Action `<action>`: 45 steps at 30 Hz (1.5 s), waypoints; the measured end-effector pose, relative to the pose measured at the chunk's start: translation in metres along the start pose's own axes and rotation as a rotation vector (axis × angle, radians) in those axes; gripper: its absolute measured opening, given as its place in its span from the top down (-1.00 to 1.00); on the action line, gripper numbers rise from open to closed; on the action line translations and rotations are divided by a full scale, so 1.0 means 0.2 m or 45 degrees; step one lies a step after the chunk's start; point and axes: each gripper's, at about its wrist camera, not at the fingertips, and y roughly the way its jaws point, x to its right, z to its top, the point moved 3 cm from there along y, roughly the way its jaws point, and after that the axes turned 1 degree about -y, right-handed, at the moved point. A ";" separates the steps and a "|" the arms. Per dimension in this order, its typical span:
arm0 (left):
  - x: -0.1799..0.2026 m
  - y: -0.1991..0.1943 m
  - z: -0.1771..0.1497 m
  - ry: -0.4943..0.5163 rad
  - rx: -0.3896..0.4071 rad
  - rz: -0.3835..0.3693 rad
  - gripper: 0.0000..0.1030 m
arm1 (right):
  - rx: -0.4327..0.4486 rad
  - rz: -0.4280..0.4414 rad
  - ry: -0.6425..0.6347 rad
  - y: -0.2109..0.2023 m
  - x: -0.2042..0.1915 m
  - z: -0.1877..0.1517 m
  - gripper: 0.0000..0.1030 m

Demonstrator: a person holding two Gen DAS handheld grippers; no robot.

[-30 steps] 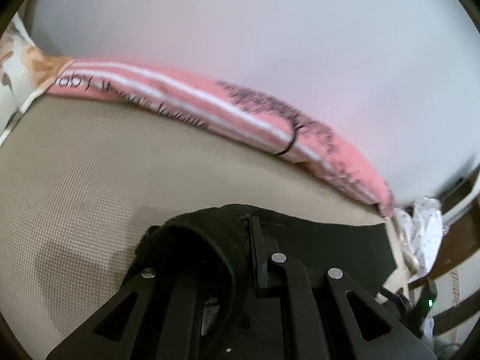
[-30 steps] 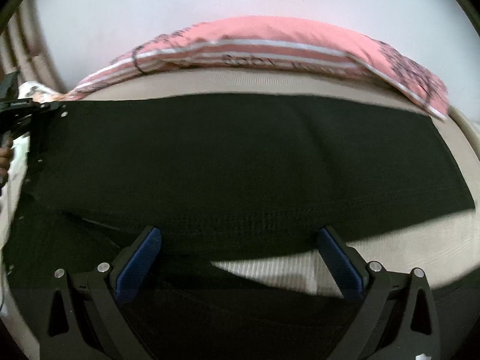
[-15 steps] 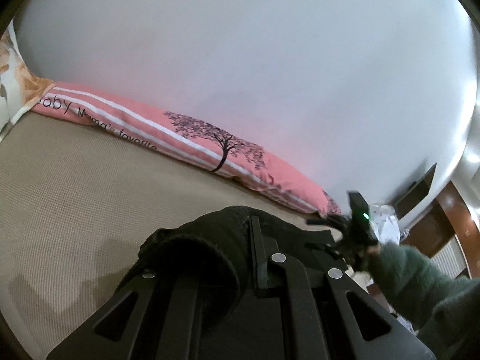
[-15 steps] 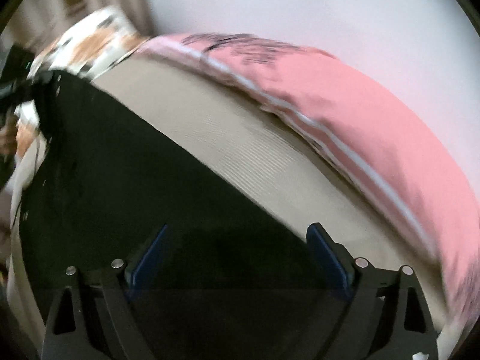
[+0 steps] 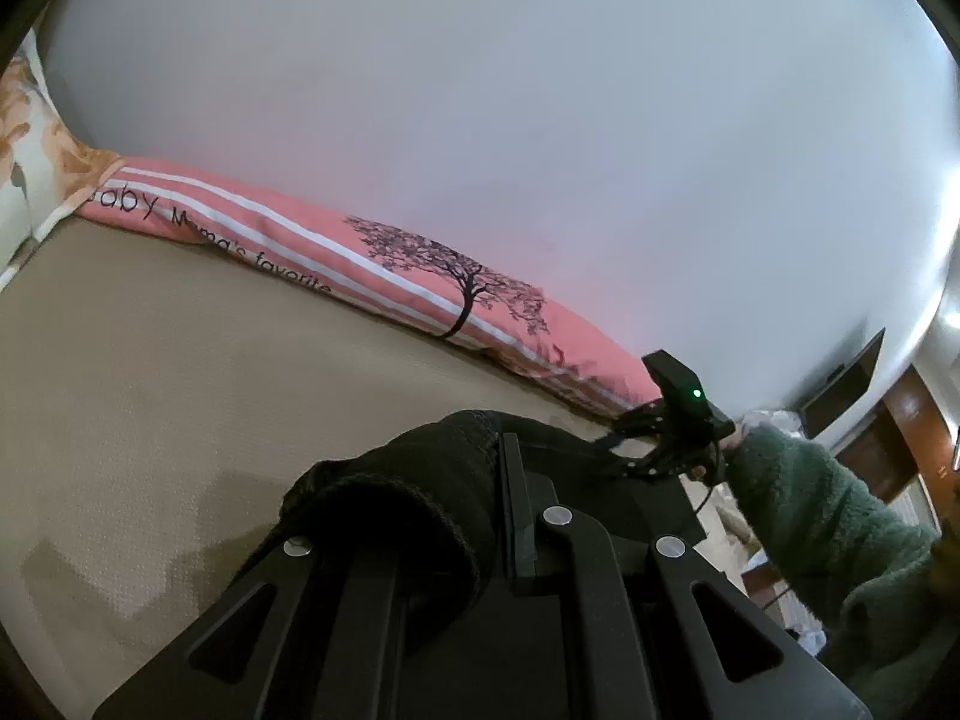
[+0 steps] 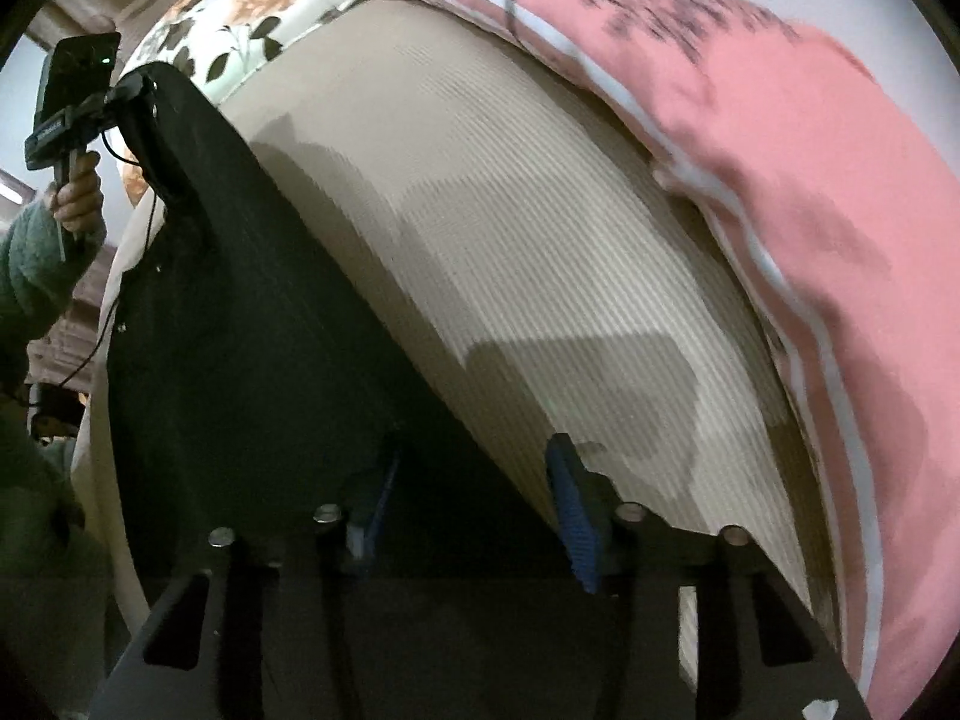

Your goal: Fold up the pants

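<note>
The black pants (image 6: pixel 240 324) are lifted off the beige bed (image 6: pixel 528 252) and stretched between my two grippers. My left gripper (image 5: pixel 480 480) is shut on one end; bunched black cloth (image 5: pixel 408 492) drapes over its fingers. In the right wrist view the left gripper (image 6: pixel 129 90) holds the far corner at upper left. My right gripper (image 6: pixel 474 486) has blue pads (image 6: pixel 570 498) narrowed around the near edge of the pants. In the left wrist view the right gripper (image 5: pixel 654 444) holds the other end.
A pink pillow with white stripes and a tree print (image 5: pixel 372 264) lies along the wall. A floral pillow (image 6: pixel 258 6) lies at the bed's head. Dark wooden furniture (image 5: pixel 900 438) stands past the bed's end.
The pants have risen off the bed and now hang taut between the grippers. The right gripper has swung and narrowed its jaws on the cloth. The left gripper has tilted upward.
</note>
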 end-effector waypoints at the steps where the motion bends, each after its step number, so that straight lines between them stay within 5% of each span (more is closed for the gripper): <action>1: 0.00 0.00 0.00 -0.002 -0.001 0.007 0.84 | -0.006 -0.001 0.014 0.00 0.01 -0.02 0.28; 7: -0.01 0.02 0.01 -0.002 -0.005 0.046 0.84 | -0.046 -0.017 0.030 0.03 0.02 -0.10 0.61; 15: -0.02 0.06 0.01 -0.022 -0.012 0.089 0.84 | -0.030 -0.120 0.040 0.05 -0.03 -0.14 0.73; 28: -0.08 0.12 0.03 0.031 -0.060 0.168 0.84 | 0.190 -0.533 0.153 -0.06 -0.38 -0.24 0.85; 36: -0.01 0.00 -0.03 0.109 -0.065 0.169 0.83 | 0.247 -0.688 0.191 -0.22 -0.63 -0.34 0.88; 45: 0.10 -0.28 -0.26 0.180 -0.125 0.137 0.83 | 0.278 -0.724 0.258 -0.35 -0.90 -0.60 0.89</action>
